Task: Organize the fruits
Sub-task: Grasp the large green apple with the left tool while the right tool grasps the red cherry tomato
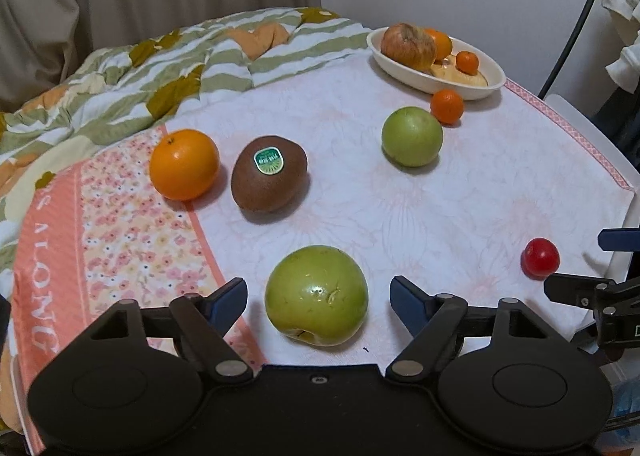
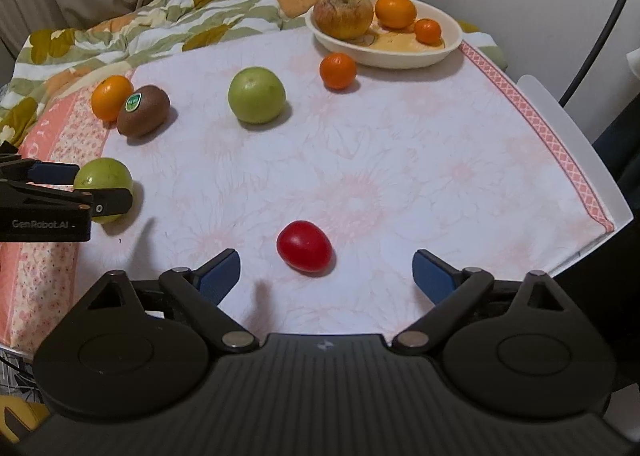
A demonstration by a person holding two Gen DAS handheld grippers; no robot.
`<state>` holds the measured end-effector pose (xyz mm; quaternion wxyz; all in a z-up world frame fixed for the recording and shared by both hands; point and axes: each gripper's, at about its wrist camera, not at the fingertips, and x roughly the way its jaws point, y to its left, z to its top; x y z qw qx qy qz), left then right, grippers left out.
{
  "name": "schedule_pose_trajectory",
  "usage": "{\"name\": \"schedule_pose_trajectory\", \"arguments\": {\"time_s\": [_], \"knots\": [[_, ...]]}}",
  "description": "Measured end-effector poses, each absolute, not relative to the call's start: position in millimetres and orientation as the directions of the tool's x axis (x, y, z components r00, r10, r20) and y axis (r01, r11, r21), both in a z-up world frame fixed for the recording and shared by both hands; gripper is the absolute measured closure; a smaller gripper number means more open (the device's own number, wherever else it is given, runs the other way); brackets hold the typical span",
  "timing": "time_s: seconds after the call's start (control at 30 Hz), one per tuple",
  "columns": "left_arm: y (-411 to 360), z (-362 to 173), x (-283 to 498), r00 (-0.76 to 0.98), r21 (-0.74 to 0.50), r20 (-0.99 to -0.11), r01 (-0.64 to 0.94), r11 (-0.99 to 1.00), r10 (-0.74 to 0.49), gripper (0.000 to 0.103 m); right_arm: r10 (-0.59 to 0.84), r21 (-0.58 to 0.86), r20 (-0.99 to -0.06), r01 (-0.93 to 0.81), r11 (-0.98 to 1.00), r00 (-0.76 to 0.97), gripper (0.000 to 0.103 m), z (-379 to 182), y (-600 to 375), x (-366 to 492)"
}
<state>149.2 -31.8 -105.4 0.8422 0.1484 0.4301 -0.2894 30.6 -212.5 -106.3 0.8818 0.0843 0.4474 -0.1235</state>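
Left wrist view: left gripper [image 1: 318, 292] — jaws apart, astride green fruit [image 1: 316, 295], not gripping. Right gripper [image 2: 326, 270] wide, empty — red tomato [image 2: 304, 251] at 12 o'clock.

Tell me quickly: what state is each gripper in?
Left gripper: open, astride the green fruit, not gripping.
Right gripper: open, empty, near the red fruit.

Both views were evenly lit by soft, warm indoor light from overhead, moderately bright. Each fruit cast a short soft shadow to its lower right on the pale towel [image 2: 400, 160]. A small glare spot sat on the near green fruit [image 1: 316, 294], and a faint sheen on the red tomato [image 2: 304, 250]. Focus was sharp across the middle; fisheye bending curved the towel edges, and the corners fell dark
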Motion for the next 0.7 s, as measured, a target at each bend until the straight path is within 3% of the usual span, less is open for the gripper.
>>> {"name": "schedule_pose_trajectory", "arguments": {"time_s": [0.03, 0.1, 0.13, 0.53, 0.7], "knots": [[-33, -107, 150, 0.46, 0.002, -0.812, 0.616, 0.788, -0.358, 0.024, -0.14, 0.037, -0.81, 0.288, 0.957, 0.57, 0.0, -107, -212, 32], [-35, -110, 152, 0.45, 0.005, -0.822, 0.619, 0.786, -0.349, 0.04, -0.138, 0.033, -0.81, 0.28, 0.96, 0.569, 0.0, -109, -211, 34], [-37, -111, 152, 0.455, 0.017, -0.824, 0.615, 0.788, -0.337, 0.043, -0.136, 0.033, -0.811, 0.277, 0.96, 0.568, 0.0, -110, -210, 35], [-30, -111, 146, 0.458, -0.002, -0.82, 0.598, 0.802, -0.343, 0.043, -0.111, 0.04, -0.829, 0.255, 0.966, 0.549, 0.022, -120, -210, 46], [-25, -110, 141, 0.459, -0.01, -0.82, 0.587, 0.809, -0.343, 0.043, -0.111, 0.031, -0.834, 0.248, 0.968, 0.54, 0.039, -125, -209, 49]]}}
